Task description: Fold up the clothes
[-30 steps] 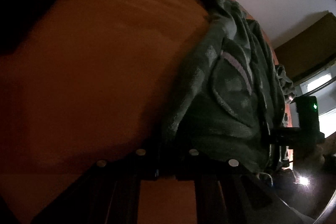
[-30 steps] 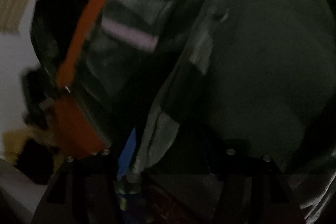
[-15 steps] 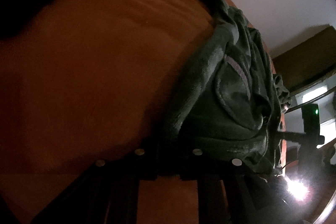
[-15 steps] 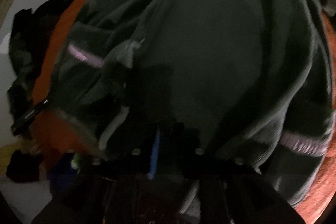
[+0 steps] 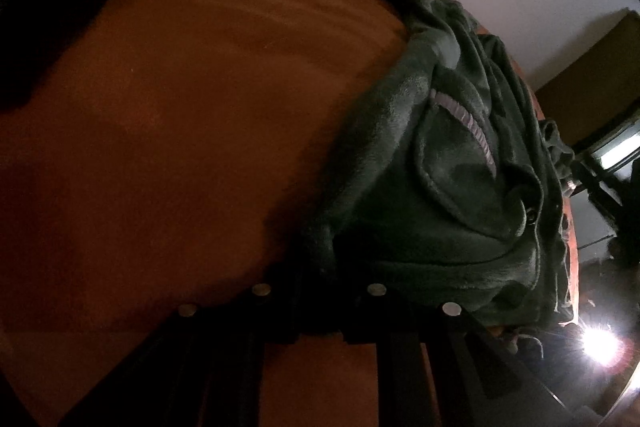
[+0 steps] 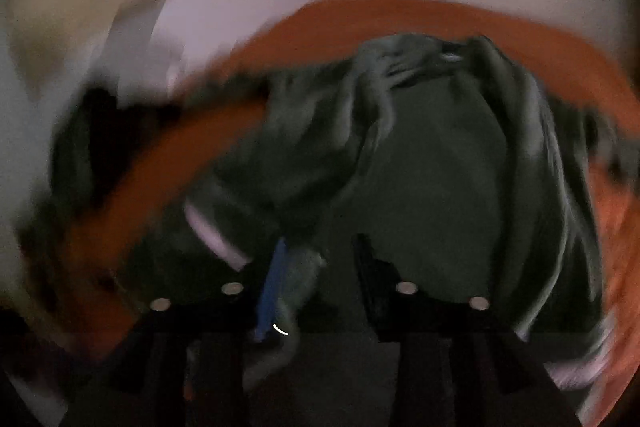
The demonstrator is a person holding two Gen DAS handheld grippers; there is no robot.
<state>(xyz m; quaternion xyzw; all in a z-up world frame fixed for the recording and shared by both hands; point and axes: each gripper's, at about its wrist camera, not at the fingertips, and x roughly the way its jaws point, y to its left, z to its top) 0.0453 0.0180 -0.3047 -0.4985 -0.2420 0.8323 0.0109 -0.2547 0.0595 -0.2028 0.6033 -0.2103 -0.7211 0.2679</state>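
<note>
- Fleece, dark green and with pale lilac ribbed trim, makes up the garment (image 5: 448, 187), which lies bunched on an orange bedcover (image 5: 200, 107) rather than flat; it looks like a fleece jacket or robe, though the exact cut is hard to tell in the dim light.
- Left gripper (image 5: 318, 291): its fingers stand narrow at the garment's near edge, with a fold of fleece running down into the small gap, so it appears to be pinching that edge.
- Right gripper (image 6: 320, 283): the view is blurred by motion; its fingers stand apart with fleece bunched against the left one beside a blue strip (image 6: 274, 287). Whether cloth is actually held there, I cannot tell.
- Step in hand, as I judge it: getting hold of the garment's edges to spread or straighten it, since no tidy fold shows anywhere.
- Next move calls for both tongs to keep a firm pinch on matching edges and draw them apart, so the thick, limp fleece lies flat without sagging.
</note>
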